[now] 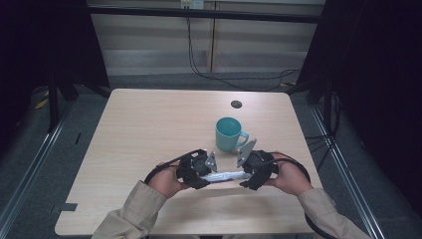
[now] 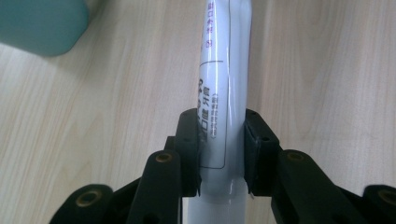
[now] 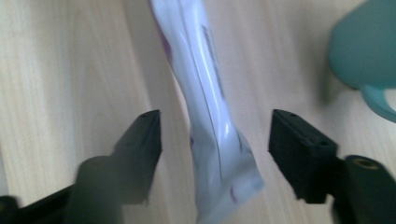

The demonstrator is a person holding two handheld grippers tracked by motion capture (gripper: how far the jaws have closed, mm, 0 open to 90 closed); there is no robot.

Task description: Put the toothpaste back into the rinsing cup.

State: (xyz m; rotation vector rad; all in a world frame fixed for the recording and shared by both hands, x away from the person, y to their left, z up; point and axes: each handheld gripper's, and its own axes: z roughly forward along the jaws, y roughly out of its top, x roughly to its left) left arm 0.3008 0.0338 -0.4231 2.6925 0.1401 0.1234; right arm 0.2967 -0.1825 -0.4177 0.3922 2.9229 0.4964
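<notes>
While the left gripper (image 2: 222, 154) has both pads clamped on the white tube (image 2: 223, 93), the right gripper (image 3: 215, 144) stands released, its 2 jaws apart on either side of the tube's flat crimped end (no contact). Tube lies level between both grippers just in front of the teal mug (image 1: 229, 133), above the table (image 1: 149, 124).

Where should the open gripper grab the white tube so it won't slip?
Probably the flat crimped tail of the white tube, which lies between the right gripper's open jaws. Close on its two broad faces, coming along the tube from that end: the tail is thin and flat, so the pads can sit flush. The left gripper already clamps the rounder body, just in front of the teal mug.
</notes>
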